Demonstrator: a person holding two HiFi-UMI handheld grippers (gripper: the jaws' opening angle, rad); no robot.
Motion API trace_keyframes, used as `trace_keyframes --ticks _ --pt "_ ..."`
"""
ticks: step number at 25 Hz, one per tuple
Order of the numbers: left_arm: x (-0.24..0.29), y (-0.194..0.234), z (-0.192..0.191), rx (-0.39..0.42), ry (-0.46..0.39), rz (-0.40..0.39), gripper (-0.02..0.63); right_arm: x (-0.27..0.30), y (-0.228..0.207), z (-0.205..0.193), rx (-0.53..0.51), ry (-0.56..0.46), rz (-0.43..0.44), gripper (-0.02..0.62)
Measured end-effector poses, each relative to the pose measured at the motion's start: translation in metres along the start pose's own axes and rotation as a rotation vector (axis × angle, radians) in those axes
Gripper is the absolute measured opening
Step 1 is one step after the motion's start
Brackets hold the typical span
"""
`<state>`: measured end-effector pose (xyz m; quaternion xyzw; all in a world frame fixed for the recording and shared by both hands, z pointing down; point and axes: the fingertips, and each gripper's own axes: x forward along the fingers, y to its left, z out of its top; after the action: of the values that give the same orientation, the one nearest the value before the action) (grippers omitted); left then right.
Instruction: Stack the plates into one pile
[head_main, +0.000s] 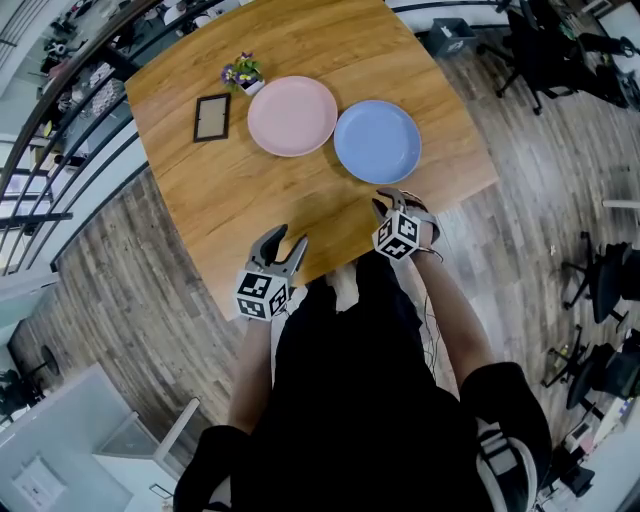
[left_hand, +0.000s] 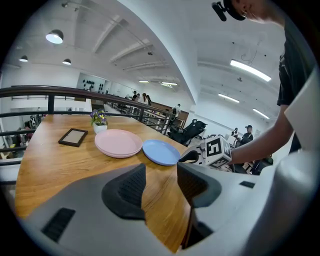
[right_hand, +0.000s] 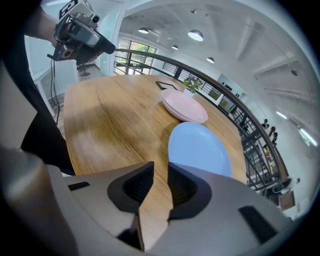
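Head view: wooden table (head_main: 300, 215) with pink plate (head_main: 292, 116) and blue plate (head_main: 377, 141) side by side, rims touching or nearly so, not stacked. Picture frame (head_main: 211, 117) lying flat left of pink plate, small flower pot (head_main: 244, 74) just beyond it. Left gripper (head_main: 289, 238) over near table edge, well apart from plates; right gripper (head_main: 392, 203) just short of blue plate's near rim. Left gripper view: jaws spread apart, only bare table between them, nothing held; both plates ahead, right gripper off to the right beside blue plate. Right gripper view: jaws parted by a narrow gap, empty, wood grain showing through; blue plate right in front of jaw tips, pink plate behind it, left gripper at upper left.
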<state>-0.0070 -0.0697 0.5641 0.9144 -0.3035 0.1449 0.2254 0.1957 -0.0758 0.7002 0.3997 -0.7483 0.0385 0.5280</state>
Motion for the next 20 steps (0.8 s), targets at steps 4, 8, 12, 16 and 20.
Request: trace_keyframes --ticks 4,8,12,16,20 --pt "0.011 -0.004 0.001 -0.012 0.005 0.015 0.213 0.006 -0.011 -0.008 -0.01 0.003 0.017 0.097" --pt "0.022 -0.003 -0.001 -0.027 0.004 0.034 0.213 0.017 -0.013 -0.015 -0.026 0.005 0.043 0.097" --pt "0.029 -0.001 0.0 -0.043 0.002 0.062 0.213 0.026 -0.014 -0.018 -0.098 0.013 0.058 0.098" --pt "0.031 0.002 -0.004 -0.06 0.0 0.093 0.213 0.038 -0.015 -0.016 -0.134 0.008 0.08 0.097" --pt "0.032 0.006 -0.006 -0.076 -0.002 0.123 0.213 0.049 -0.016 -0.016 -0.155 0.006 0.102 0.095"
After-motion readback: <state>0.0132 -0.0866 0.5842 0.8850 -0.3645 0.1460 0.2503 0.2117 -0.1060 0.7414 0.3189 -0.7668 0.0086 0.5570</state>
